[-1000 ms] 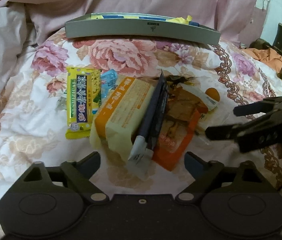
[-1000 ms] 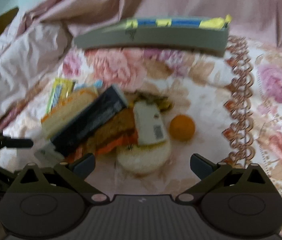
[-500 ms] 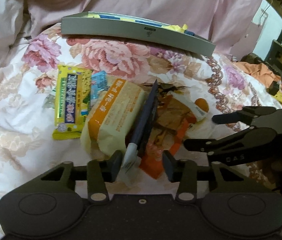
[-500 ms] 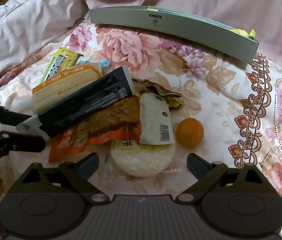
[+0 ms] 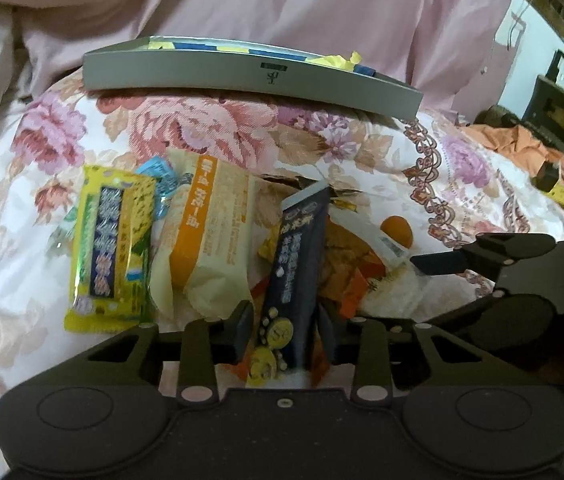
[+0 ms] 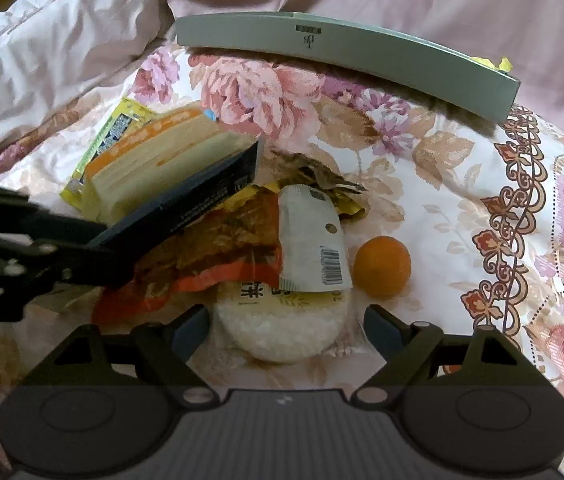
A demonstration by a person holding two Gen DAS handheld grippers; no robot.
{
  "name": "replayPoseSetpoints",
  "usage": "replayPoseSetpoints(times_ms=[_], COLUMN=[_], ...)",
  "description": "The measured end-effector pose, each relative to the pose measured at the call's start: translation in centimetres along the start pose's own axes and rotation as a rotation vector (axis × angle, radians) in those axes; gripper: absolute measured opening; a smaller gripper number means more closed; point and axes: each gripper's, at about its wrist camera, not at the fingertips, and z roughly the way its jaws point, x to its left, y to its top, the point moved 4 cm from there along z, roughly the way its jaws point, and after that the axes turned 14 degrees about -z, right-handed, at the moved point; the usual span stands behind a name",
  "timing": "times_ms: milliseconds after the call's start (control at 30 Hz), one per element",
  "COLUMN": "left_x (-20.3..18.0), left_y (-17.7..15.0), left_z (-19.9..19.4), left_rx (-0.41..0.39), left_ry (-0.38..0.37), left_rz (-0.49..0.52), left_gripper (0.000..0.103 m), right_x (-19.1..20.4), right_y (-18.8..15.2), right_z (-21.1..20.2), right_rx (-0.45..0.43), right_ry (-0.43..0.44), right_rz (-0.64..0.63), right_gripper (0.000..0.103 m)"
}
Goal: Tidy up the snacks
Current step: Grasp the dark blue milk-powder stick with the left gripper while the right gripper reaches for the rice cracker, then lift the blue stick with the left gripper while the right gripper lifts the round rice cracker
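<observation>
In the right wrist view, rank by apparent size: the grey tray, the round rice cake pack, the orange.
1. grey tray, the widest thing, though farthest away.
2. round rice cake pack, nearest the camera, so it may look enlarged.
3. orange, clearly the smallest.

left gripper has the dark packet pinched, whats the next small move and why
Probably lift the dark packet straight up with the left gripper, then carry it toward the grey tray. Its far end leans on the orange-and-cream pack, so dragging could disturb the pile.
</observation>
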Motion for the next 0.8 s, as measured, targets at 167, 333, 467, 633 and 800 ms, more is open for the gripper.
replayPoseSetpoints(times_ms=[167,333,467,633,800], left_x=[0.0,-0.1,0.2,0.8,0.6], left_y=[0.4,0.2,0.3,0.5,0.3], left_z=[0.5,0.7,1.0,1.5,1.5], left_rx=[-0.016,-0.018,0.0,0.027,0.016], left_ry=[0.005,0.02,0.025,0.019,0.024], left_rz=[0.0,0.013,-0.014,-0.065,-0.052], left_gripper=[0.036,0.035,0.041,0.041,0.034], right_x=[-0.1,-0.1,0.1,0.1,0.1], right_y=[-0.1,0.1,0.2,0.2,0.1], right_z=[0.6,0.6,0.5,0.5,0.5], right_rx=[0.005,-0.012,-0.016,-0.016,-0.017], right_ry=[0.005,0.007,0.002,0.003,0.004], right_rz=[0.016,0.017,0.003,0.006,0.006], right_gripper=[0.089,0.082,0.079,0.079,0.079])
